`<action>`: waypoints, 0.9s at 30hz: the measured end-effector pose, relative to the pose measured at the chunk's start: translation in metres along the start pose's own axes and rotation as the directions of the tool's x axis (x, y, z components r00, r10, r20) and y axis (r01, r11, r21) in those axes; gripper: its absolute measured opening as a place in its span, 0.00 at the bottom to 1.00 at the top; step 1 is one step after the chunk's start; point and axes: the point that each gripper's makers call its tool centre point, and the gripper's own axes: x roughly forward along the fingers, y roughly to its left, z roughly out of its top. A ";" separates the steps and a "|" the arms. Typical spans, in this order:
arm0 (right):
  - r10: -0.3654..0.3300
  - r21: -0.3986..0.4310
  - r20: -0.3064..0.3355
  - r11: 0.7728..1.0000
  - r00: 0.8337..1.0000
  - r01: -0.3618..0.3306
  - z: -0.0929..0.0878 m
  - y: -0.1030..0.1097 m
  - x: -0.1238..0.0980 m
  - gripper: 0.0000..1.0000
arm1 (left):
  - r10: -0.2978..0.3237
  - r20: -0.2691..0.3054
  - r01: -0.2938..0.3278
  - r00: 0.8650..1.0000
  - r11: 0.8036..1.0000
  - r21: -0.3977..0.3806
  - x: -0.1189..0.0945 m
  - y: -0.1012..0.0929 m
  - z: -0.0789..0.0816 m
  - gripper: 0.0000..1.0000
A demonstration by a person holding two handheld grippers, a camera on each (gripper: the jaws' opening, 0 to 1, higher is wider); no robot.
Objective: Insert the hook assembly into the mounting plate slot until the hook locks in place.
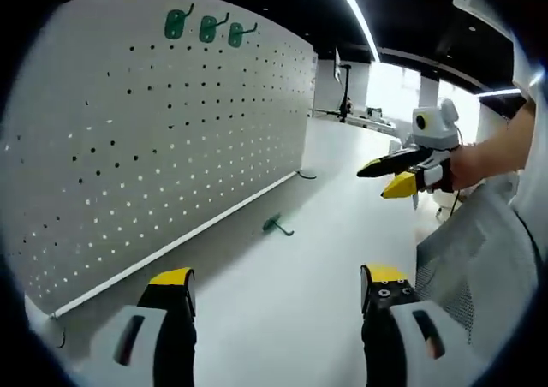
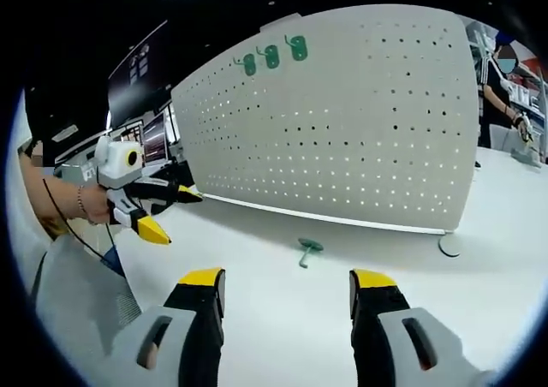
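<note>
In the left gripper view, three green hooks (image 1: 204,26) are seen mounted in a row near the top of a white pegboard (image 1: 154,139). A fourth hook (image 1: 276,225) lies alone on the white table (image 1: 282,310), just in front of the board's lower edge. No writing can be read. The left gripper (image 1: 278,288) is held wide open over the table with nothing between its jaws, well short of the loose hook. The right gripper (image 1: 392,175) is seen at the right, held in a hand (image 1: 467,166), its jaws a little apart and empty.

In the right gripper view, the same three hooks (image 2: 272,56) are counted on the pegboard (image 2: 342,122), and the loose hook (image 2: 307,249) lies on the table (image 2: 282,318) ahead of the jaws. The right gripper (image 2: 287,293) is wide open and touches nothing. The left gripper (image 2: 169,211) is seen at the left, open and empty. A person (image 2: 501,87) stands at the far right.
</note>
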 end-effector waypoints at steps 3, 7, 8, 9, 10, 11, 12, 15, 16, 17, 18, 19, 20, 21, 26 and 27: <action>-0.006 -0.010 0.002 1.000 1.000 0.006 0.000 0.001 -0.001 0.56 | -0.030 -0.022 0.030 0.999 0.999 0.021 0.005 0.000 0.002 0.82; -0.003 -0.002 0.004 1.000 1.000 0.003 -0.001 0.003 -0.001 0.56 | -0.061 -0.079 0.068 0.995 0.994 0.086 0.012 0.001 -0.001 0.82; -0.002 -0.004 0.004 1.000 1.000 0.002 -0.001 0.003 -0.001 0.56 | -0.069 -0.078 0.076 0.995 0.993 0.087 0.013 0.001 0.002 0.82; -0.002 -0.004 0.002 1.000 1.000 0.002 -0.001 0.004 -0.001 0.56 | -0.072 -0.079 0.079 0.994 0.993 0.090 0.014 0.002 0.004 0.82; -0.001 -0.004 0.001 1.000 1.000 0.001 -0.002 0.005 -0.001 0.56 | -0.075 -0.081 0.083 0.994 0.992 0.093 0.015 0.003 0.005 0.82; 0.001 -0.004 0.001 1.000 1.000 -0.001 -0.002 0.005 -0.001 0.57 | -0.077 -0.084 0.085 0.994 0.992 0.096 0.016 0.004 0.006 0.82; 0.000 -0.004 -0.001 1.000 1.000 0.000 -0.003 0.005 -0.001 0.57 | -0.080 -0.088 0.088 0.993 0.991 0.102 0.018 0.006 0.008 0.82; 0.003 -0.005 -0.003 1.000 1.000 -0.003 -0.003 0.007 -0.001 0.57 | -0.090 -0.103 0.102 0.991 0.988 0.118 0.022 0.009 0.010 0.82; 0.003 -0.005 -0.003 1.000 1.000 -0.003 -0.003 0.007 -0.001 0.57 | -0.092 -0.108 0.106 0.990 0.987 0.125 0.023 0.009 0.011 0.82; 0.003 -0.006 -0.002 1.000 1.000 -0.003 -0.003 0.007 -0.001 0.57 | -0.095 -0.120 0.111 0.988 0.984 0.137 0.024 0.010 0.011 0.82; 0.004 -0.007 -0.002 1.000 1.000 -0.004 -0.003 0.007 -0.001 0.57 | -0.096 -0.126 0.115 0.987 0.982 0.150 0.026 0.011 0.012 0.82; 0.004 -0.007 -0.003 1.000 1.000 -0.004 -0.003 0.006 -0.001 0.57 | -0.099 -0.131 0.119 0.986 0.981 0.156 0.027 0.012 0.012 0.82; 0.005 -0.008 -0.004 1.000 1.000 -0.005 -0.003 0.006 -0.001 0.57 | -0.101 -0.135 0.122 0.986 0.980 0.159 0.029 0.013 0.013 0.82; 0.005 -0.010 -0.004 1.000 1.000 -0.005 -0.003 0.007 -0.001 0.57 | -0.103 -0.139 0.126 0.985 0.978 0.167 0.030 0.013 0.014 0.82; 0.002 -0.010 -0.009 1.000 1.000 -0.002 -0.004 0.005 -0.003 0.56 | -0.120 -0.164 0.153 0.979 0.966 0.207 0.037 0.015 0.018 0.82; 0.002 -0.009 -0.007 1.000 1.000 -0.002 -0.004 0.005 -0.003 0.56 | -0.123 -0.170 0.158 0.978 0.964 0.215 0.038 0.015 0.018 0.82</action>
